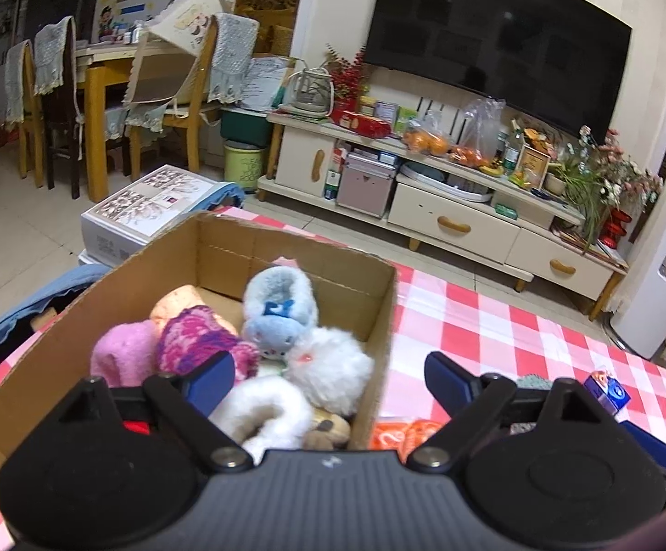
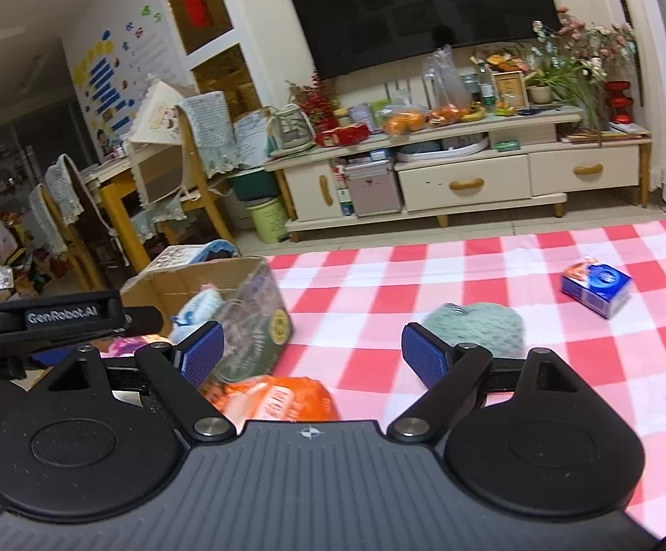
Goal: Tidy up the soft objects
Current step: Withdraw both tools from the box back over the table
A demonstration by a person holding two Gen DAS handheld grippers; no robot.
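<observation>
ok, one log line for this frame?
left gripper: open, over box of soft toys | right gripper: open, empty | green knit item, orange packet: on table

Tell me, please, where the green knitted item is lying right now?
In the right wrist view, the green knitted item lies on the checked tablecloth just beyond the right claw, left of the blue tissue pack.

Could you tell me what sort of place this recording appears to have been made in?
Most likely a lived-in home living room: a large television hangs above a cluttered low TV cabinet, a dining table with chairs stands behind, and the work surface wears a red checked tablecloth.
</observation>
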